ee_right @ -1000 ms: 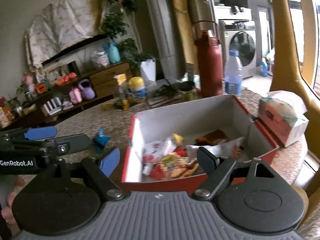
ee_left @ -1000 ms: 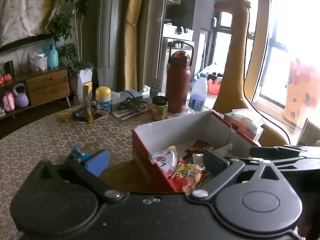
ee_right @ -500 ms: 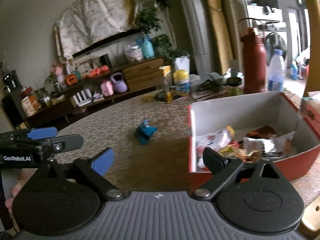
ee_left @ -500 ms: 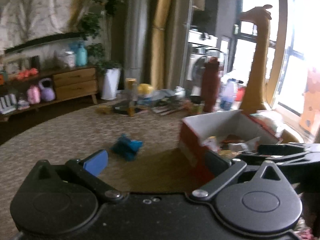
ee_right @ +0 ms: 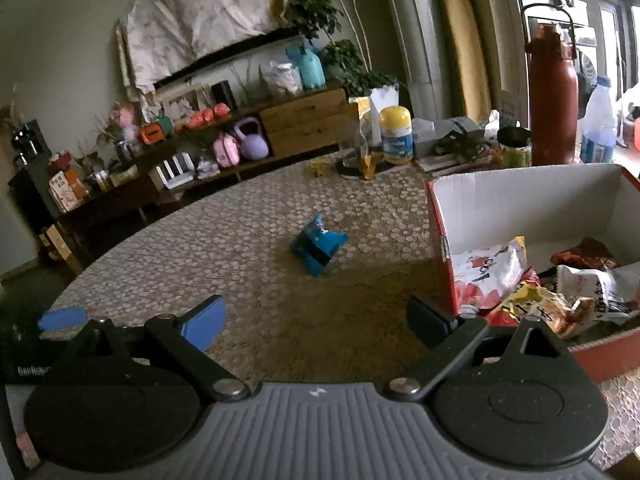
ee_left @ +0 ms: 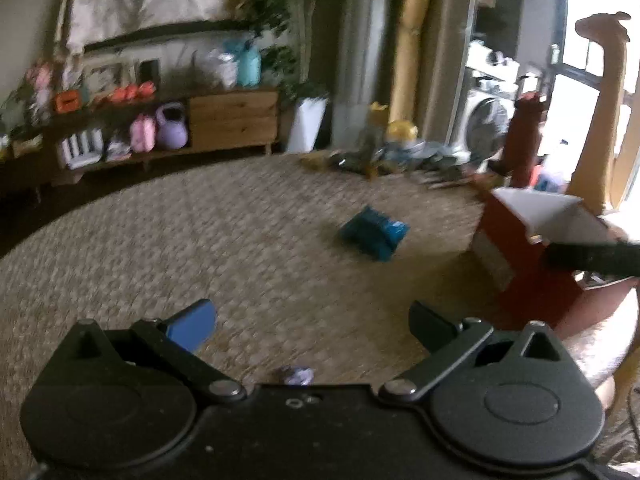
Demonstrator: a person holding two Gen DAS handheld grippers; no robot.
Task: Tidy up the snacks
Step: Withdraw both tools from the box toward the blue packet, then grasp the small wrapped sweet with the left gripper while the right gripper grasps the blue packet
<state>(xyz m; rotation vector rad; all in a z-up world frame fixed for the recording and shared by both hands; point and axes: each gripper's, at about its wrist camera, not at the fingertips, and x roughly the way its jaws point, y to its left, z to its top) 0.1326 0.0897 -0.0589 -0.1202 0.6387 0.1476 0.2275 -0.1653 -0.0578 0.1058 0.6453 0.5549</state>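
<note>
A blue snack packet lies alone on the patterned round table; it also shows in the right wrist view. A red cardboard box with a white inside holds several snack packets; its corner shows at the right of the left wrist view. My left gripper is open and empty, low over the table, short of the blue packet. My right gripper is open and empty, beside the box's left wall. A small purple wrapper lies just under the left gripper.
At the table's far edge stand a tall red flask, a water bottle, a yellow-lidded tub, a dark jar and clutter. A wooden sideboard lines the wall behind. The left gripper's fingertip shows at the right view's left edge.
Both grippers have swung left, away from the box. The blue packet has come toward the middle of both views and the box has slid to the right.
</note>
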